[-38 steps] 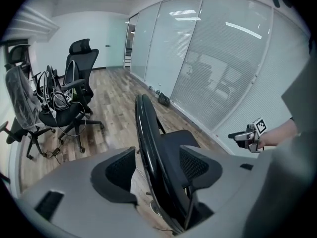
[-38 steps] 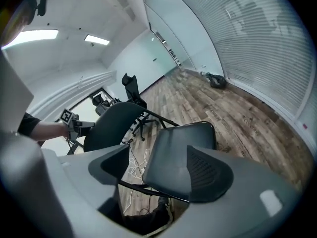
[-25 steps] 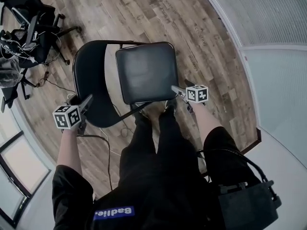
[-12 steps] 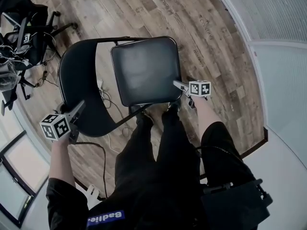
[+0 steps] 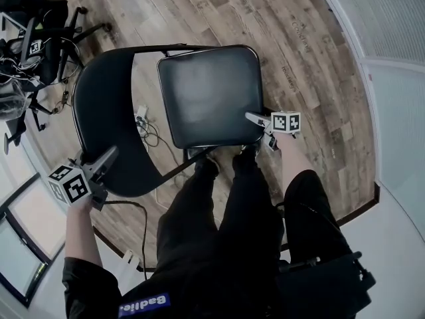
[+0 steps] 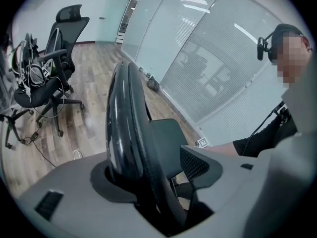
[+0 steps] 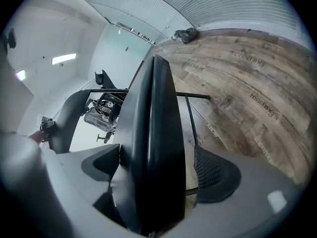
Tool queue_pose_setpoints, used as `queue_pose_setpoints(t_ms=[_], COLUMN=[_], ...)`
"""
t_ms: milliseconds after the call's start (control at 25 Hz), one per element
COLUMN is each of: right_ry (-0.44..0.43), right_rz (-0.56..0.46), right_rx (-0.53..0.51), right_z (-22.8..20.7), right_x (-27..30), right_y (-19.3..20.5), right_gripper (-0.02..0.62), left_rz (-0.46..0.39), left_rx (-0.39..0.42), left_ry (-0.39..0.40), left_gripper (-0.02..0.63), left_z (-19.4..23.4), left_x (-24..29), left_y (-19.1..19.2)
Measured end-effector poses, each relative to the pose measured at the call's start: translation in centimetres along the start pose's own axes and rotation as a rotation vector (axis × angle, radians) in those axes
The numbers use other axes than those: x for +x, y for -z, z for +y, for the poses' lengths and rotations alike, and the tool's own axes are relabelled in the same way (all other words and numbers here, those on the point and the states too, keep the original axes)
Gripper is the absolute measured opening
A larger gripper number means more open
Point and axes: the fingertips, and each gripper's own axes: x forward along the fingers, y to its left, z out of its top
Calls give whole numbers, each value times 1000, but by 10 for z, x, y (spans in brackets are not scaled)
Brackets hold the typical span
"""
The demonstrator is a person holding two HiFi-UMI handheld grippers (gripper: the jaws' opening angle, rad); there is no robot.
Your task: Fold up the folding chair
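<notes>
The black folding chair stands on the wood floor in front of my legs, its seat (image 5: 209, 95) facing up and its curved backrest (image 5: 106, 125) to the left. My left gripper (image 5: 109, 155) is shut on the backrest's rim (image 6: 124, 113), which runs edge-on between the jaws. At the seat's near right corner is my right gripper (image 5: 255, 118). Its jaws are opening. The seat's edge (image 7: 151, 133) still sits between them, against one jaw, with a gap to the ribbed pad (image 7: 213, 175) on the other side.
Black office chairs (image 5: 33, 38) draped with cables stand at the far left. A white power strip and cord (image 5: 143, 121) lie on the floor under the chair. A frosted glass wall (image 5: 392, 32) runs along the right. My legs (image 5: 219, 205) are just behind the seat.
The left gripper has drifted down and left in the head view, taking the backrest with it. The right gripper has sunk with the seat's corner, and the seat now lies flatter.
</notes>
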Motion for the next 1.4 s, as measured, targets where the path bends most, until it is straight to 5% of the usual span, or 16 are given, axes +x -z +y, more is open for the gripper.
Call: queue_pose_setpoints(t_ms=[280, 840, 1400], right_ry=[-119, -96, -40], right_rz=[-12, -39, -30], right_rx=[41, 35, 21], right_z=[10, 70, 174], right_x=[10, -2, -18], right_y=[2, 1, -2], right_gripper=[367, 333, 276], left_rz=[-14, -20, 2], left_rx=[-23, -88, -114], left_ry=[7, -62, -157], left_gripper=[269, 106, 74], left_z=[2, -7, -34], left_x=[-1, -35, -83], left_y=[-1, -18, -36])
